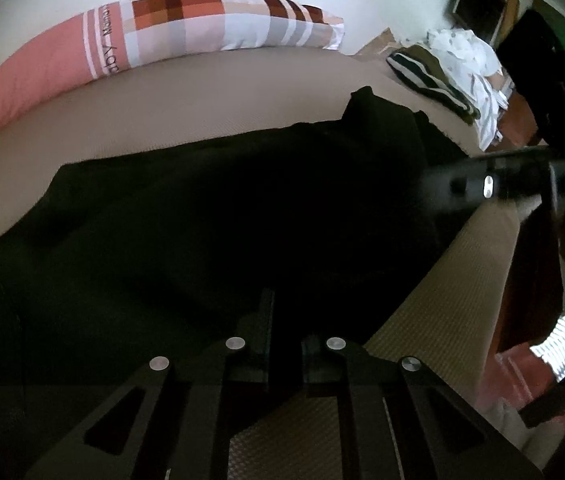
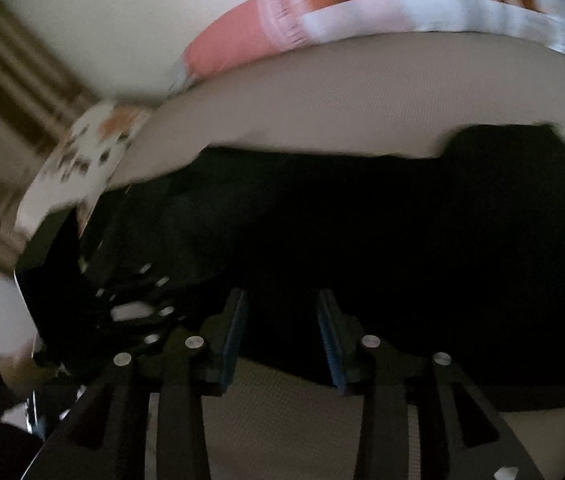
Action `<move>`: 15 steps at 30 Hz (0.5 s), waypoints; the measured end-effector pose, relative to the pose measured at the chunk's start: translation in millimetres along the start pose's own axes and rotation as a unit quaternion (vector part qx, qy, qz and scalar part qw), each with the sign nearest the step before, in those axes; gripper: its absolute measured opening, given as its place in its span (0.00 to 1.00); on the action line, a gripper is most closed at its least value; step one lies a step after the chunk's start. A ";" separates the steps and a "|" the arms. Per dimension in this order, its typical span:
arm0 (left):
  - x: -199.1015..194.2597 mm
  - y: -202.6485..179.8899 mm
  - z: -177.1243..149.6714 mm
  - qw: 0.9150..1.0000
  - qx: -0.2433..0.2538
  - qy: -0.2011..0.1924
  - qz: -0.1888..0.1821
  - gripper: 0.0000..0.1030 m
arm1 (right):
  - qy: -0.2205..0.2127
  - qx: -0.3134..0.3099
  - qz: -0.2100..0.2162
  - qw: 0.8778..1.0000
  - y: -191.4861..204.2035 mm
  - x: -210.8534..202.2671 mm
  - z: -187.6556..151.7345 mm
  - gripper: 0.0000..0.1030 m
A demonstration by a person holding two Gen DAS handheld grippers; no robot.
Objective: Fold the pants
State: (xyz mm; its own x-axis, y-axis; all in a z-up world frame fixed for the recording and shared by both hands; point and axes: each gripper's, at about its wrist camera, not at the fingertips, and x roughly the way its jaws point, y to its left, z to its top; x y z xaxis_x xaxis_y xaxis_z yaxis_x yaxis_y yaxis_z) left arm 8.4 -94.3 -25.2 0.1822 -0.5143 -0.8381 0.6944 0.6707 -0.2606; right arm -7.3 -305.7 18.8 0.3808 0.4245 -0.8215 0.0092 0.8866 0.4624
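Left gripper (image 1: 282,312): fingers pressed together, pinching near edge of pants (image 1: 202,220). Right gripper (image 2: 282,320): fingers spread, straddling pants' near edge, nothing clamped. Pants: black, spread flat on bed (image 1: 222,92). Pillow (image 1: 154,36): beyond pants, against wall. Clothes pile (image 1: 454,68): right of pants.

- L gripper (image 1: 282,320): fingers (image 1: 264,320) sitting nearly closed, only a thin gap betw them, tips pressing low; whether anything is being pinched betw them can't be told.
- R gripper (image 2: 282,312): jaws standing apart, blue ribbed pads (image 2: 328,340) facing each other, nothing betw them.
- In L wrist view, R gripper's body is showing blurred, up and to the right of the claw.
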 end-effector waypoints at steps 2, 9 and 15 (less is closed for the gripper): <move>0.2 1.8 0.3 1.000 -0.008 -0.002 -0.003 0.10 | -0.018 0.035 -0.031 0.999 -28.1 -12.3 -0.7 0.35; -2.5 7.8 1.7 0.999 -0.036 -0.010 -0.012 0.10 | -0.034 0.141 -0.051 0.988 -97.3 -28.5 -19.4 0.36; -8.1 14.9 3.5 0.997 -0.065 -0.019 -0.026 0.10 | -0.017 0.189 0.016 0.982 -98.8 -6.5 -45.6 0.36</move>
State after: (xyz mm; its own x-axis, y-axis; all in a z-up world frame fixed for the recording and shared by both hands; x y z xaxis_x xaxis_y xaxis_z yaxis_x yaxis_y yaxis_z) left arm 19.7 -82.0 -20.6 0.1775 -0.5683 -0.8034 0.6073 0.7057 -0.3650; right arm -52.8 -387.7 -36.8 0.4172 0.4381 -0.7962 0.3376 0.7387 0.5834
